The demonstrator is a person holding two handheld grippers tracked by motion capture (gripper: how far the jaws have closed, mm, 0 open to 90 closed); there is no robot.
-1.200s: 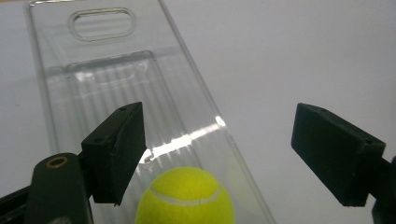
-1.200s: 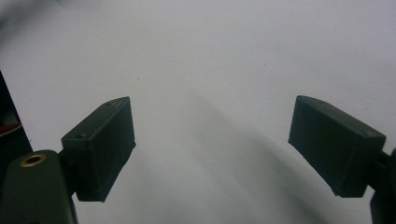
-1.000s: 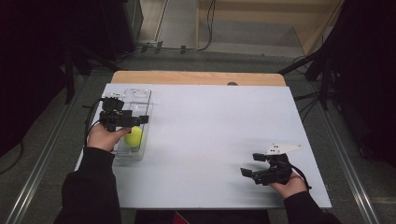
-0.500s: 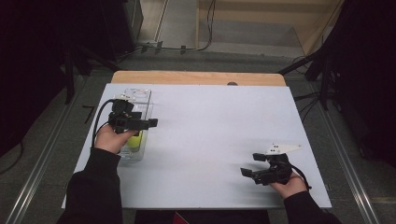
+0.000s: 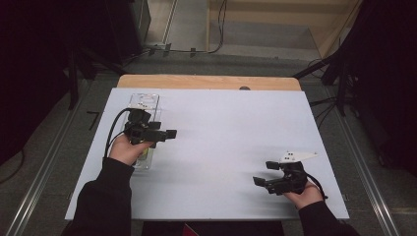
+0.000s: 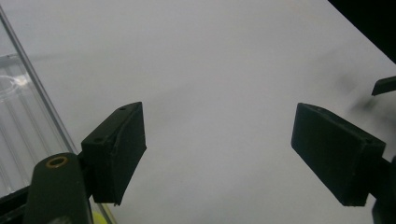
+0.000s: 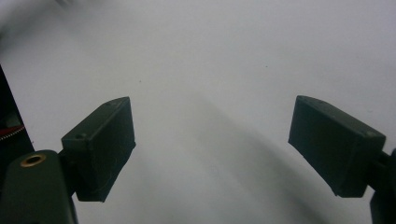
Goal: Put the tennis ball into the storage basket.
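Note:
A clear plastic tray [image 5: 146,101] lies on the left of the white table [image 5: 221,128]. My left gripper [image 5: 169,133] hovers at the tray's right edge, with its jaws pointing right over bare table. In the left gripper view that gripper [image 6: 217,126] is open with nothing between its pads, and the tray's ribbed wall [image 6: 23,126] runs along the left. A sliver of something yellow-green [image 6: 95,218] peeks out at the bottom. My right gripper [image 5: 262,173] rests near the front right, jaws pointing left. In its own view the right gripper [image 7: 212,121] stands open over blank white surface.
A wooden strip [image 5: 206,81] borders the table's far edge, with a small dark spot [image 5: 244,88] beside it. Dark stands and cables crowd the floor beyond the table and on both sides. A cable [image 5: 114,130] loops from the left gripper.
My left gripper has slid right, from over the tray to its right edge. The yellow-green thing in the tray is now hidden under the hand. The right gripper has not moved.

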